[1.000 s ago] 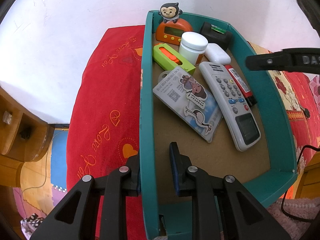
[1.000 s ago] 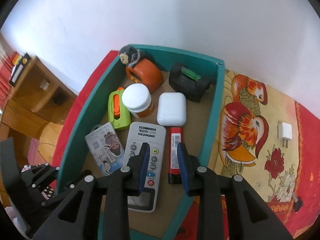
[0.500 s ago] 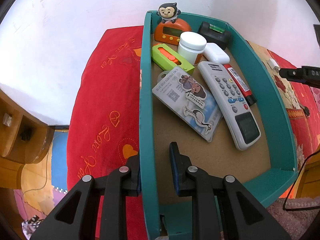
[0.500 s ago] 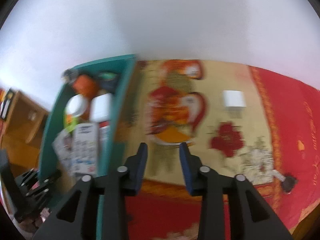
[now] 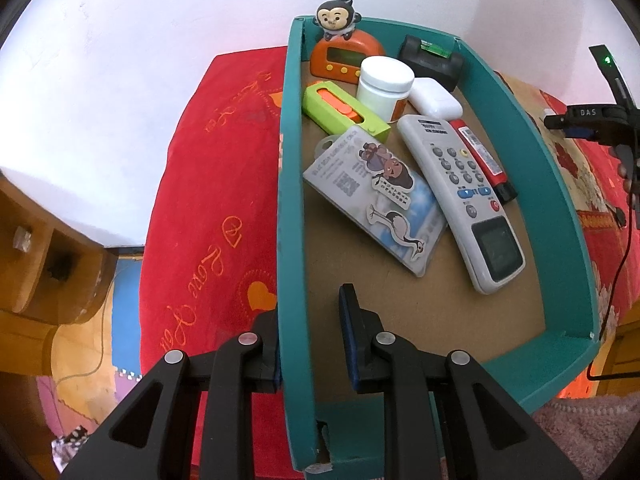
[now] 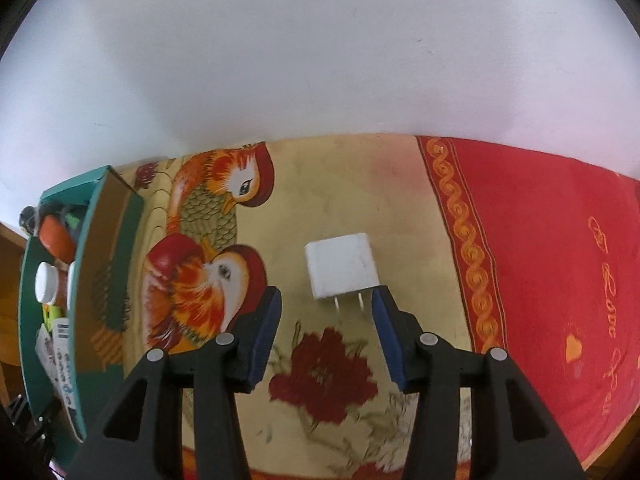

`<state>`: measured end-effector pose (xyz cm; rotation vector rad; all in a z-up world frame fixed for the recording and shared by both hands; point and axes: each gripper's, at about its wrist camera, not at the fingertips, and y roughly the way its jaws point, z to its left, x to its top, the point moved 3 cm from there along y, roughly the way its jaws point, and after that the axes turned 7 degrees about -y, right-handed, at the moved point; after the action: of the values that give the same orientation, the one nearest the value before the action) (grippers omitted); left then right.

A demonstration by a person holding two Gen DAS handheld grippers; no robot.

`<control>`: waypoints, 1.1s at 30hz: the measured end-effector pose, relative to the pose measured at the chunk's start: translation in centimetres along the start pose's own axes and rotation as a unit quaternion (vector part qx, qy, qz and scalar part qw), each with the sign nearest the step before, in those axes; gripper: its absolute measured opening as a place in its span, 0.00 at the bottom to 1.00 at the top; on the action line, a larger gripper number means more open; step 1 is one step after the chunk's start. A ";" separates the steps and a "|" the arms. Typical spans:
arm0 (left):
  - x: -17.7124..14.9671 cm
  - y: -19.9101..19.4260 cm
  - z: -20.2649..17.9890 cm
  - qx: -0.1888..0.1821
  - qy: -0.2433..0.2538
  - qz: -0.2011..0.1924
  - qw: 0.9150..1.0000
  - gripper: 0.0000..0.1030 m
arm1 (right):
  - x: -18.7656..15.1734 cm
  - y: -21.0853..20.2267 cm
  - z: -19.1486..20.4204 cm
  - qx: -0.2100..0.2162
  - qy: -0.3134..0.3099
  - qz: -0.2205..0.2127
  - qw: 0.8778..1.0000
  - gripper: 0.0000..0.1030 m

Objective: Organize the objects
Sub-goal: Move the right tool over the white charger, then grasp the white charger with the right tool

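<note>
- Pinching the near-left wall of the teal box (image 5: 290, 200) is the left gripper (image 5: 308, 344): one of its fingers (image 5: 268, 344) sits outside the wall, the other inside, pressed together on it. Judged purpose: the box is steadied so it stays put while items are dropped in.
- Inside the box, packed toward its far wall: orange clock with monkey figure (image 5: 340, 56), white jar (image 5: 386, 84), white case (image 5: 434, 98), black item (image 5: 432, 60). Nearer the box middle: green-orange cutter (image 5: 344, 110), sticker card pouch (image 5: 376, 200), grey remote (image 5: 464, 200), red marker (image 5: 482, 160) alongside the remote. Flat things are laid flat and tall ones stood at the back, so the near part of the box floor is left bare, probably for what is still to come.
- Outside the box, well to its right, the white charger plug (image 6: 342, 268) lies flat on the bird-patterned cloth (image 6: 360, 184), prongs pointing toward the camera. It is the one loose item seen there, so it is judged to be the next thing to be boxed.
- Right gripper (image 6: 326, 332) is held over the cloth just short of the plug; its fingers (image 6: 386, 332) are spread and opening, nothing between the pads yet. The prongs fall in line with the gap, so a grasp across the plug body's sides seems intended.
- Risk judged: a smooth, small body could slip on a shallow pinch; the fingers need to be carried past the prongs onto the body first.
- Cloth is soft, so the plug may tilt when pressed.
</note>
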<state>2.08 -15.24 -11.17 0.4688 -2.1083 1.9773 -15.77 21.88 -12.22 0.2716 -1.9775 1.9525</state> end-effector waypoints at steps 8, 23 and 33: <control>0.2 0.2 -0.1 0.003 -0.016 -0.004 1.000 0.21 | 0.7 1.0 -0.4 0.021 -0.008 -0.003 1.000 0.46; -0.4 -0.4 -1.1 0.023 -0.013 -0.014 1.000 0.24 | 0.2 1.2 0.2 0.019 -0.050 -0.030 0.998 0.38; -0.4 -0.5 -1.1 0.017 -0.008 -0.013 1.000 0.24 | -3.6 -0.2 2.3 0.030 -0.043 -0.013 0.999 0.37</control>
<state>2.55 -14.13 -10.79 0.5182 -2.0704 2.0045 -12.58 19.24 -13.36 0.4000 -1.9601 2.0182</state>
